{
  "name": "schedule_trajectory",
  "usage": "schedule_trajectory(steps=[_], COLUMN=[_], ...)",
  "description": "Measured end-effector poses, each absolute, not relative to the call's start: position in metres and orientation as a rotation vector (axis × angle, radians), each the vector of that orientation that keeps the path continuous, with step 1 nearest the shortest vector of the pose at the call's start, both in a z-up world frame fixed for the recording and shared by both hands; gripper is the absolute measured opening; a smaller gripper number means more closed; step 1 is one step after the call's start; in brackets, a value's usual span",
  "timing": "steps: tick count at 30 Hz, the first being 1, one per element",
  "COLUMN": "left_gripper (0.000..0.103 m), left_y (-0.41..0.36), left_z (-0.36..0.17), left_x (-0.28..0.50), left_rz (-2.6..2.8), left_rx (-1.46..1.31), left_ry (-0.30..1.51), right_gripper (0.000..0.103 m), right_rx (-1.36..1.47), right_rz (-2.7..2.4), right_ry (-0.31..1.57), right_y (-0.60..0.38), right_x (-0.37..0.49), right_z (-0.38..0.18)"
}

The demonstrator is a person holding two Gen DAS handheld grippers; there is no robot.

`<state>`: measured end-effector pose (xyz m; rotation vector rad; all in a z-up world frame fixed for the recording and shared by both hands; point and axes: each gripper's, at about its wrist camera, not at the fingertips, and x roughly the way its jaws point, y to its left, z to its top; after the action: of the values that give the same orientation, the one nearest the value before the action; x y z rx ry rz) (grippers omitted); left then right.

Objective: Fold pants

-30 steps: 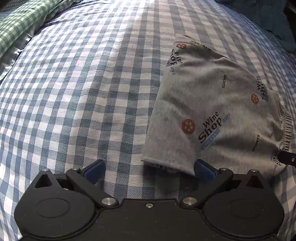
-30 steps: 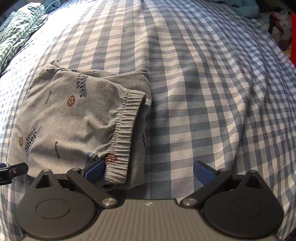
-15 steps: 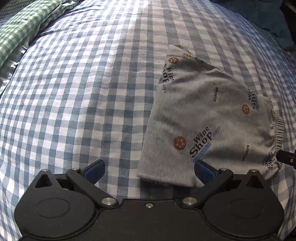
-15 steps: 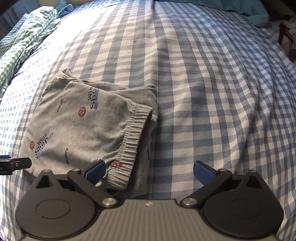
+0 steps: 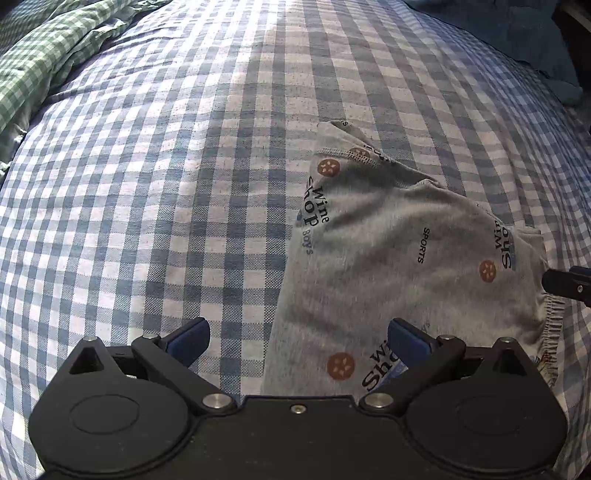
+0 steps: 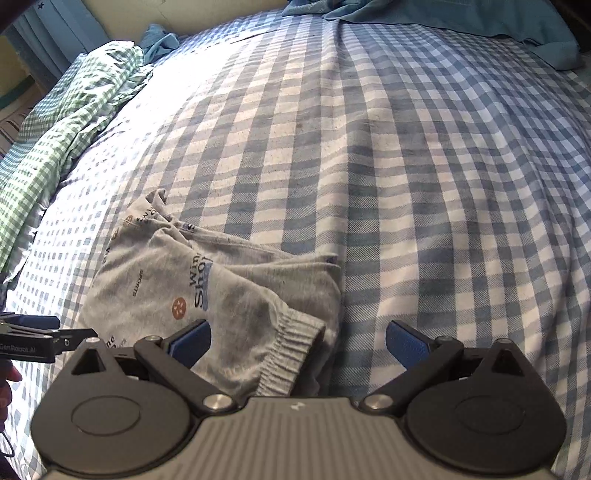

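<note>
Grey printed pants (image 5: 406, 258) lie folded into a compact bundle on the blue-and-white checked bedspread (image 5: 166, 184). My left gripper (image 5: 297, 341) is open; its right finger rests over the bundle's near edge and nothing sits between its fingers. In the right wrist view the same pants (image 6: 207, 295) lie at lower left, elastic waistband (image 6: 291, 354) nearest me. My right gripper (image 6: 297, 341) is open, straddling the waistband corner without clamping it. Part of the other gripper (image 6: 33, 341) pokes in at the left edge.
A rumpled green checked blanket (image 6: 62, 129) lies along the bed's left side. Blue cloth (image 6: 461, 26) is heaped at the far end. The bedspread stretches wide to the right of the pants.
Both grippers have drawn back and lifted from the bundle, so more of the bed shows. The pants stay folded and still. Both grippers remain open.
</note>
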<state>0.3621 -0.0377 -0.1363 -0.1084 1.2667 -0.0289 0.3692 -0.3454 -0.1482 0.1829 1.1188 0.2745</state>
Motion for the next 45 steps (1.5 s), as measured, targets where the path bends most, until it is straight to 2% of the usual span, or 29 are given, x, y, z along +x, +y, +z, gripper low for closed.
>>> schedule_trajectory(steps=[8,15,18,20,22,23,26,28,31,32,34,45], left_gripper=[0.102,0.102,0.090,0.079,0.070,0.063,0.052,0.045,0.025,0.016,0.014,0.012], left_y=[-0.034,-0.025,-0.024,-0.021,-0.022,-0.022,-0.022,-0.026,-0.030,-0.032,-0.033,-0.009], left_z=[-0.154,-0.157,-0.154,-0.154,-0.152,-0.151,-0.147,-0.144,-0.136,-0.132,-0.127,-0.081], left_x=[0.374,0.366,0.360,0.360,0.361,0.362,0.358,0.357,0.358,0.358,0.358,0.342], left_rz=[-0.040,-0.048,-0.082,-0.094,-0.106,-0.109,-0.111,-0.104,-0.115,-0.122,-0.135,-0.209], left_rx=[-0.115,-0.180,-0.216,-0.240,-0.269,-0.280,-0.317,-0.321,-0.300,-0.278,-0.257,-0.252], left_ry=[1.287,1.249,1.230,1.229,1.233,1.235,1.249,1.261,1.256,1.248,1.232,1.130], right_gripper=[0.103,0.103,0.102,0.095,0.077,0.075,0.059,0.041,0.021,0.020,0.015,0.013], right_rx=[0.220,0.338,0.377,0.394,0.418,0.430,0.457,0.447,0.411,0.409,0.400,0.220], right_rz=[0.356,0.442,0.434,0.405,0.376,0.358,0.308,0.276,0.238,0.237,0.241,0.293], right_ry=[1.148,1.188,1.188,1.186,1.177,1.177,1.165,1.157,1.141,1.135,1.118,1.037], right_y=[-0.344,-0.349,-0.353,-0.355,-0.356,-0.357,-0.360,-0.360,-0.359,-0.359,-0.354,-0.285], right_x=[0.404,0.392,0.384,0.380,0.375,0.374,0.366,0.361,0.355,0.354,0.350,0.344], right_z=[-0.173,-0.187,-0.186,-0.185,-0.183,-0.182,-0.180,-0.177,-0.168,-0.166,-0.157,-0.086])
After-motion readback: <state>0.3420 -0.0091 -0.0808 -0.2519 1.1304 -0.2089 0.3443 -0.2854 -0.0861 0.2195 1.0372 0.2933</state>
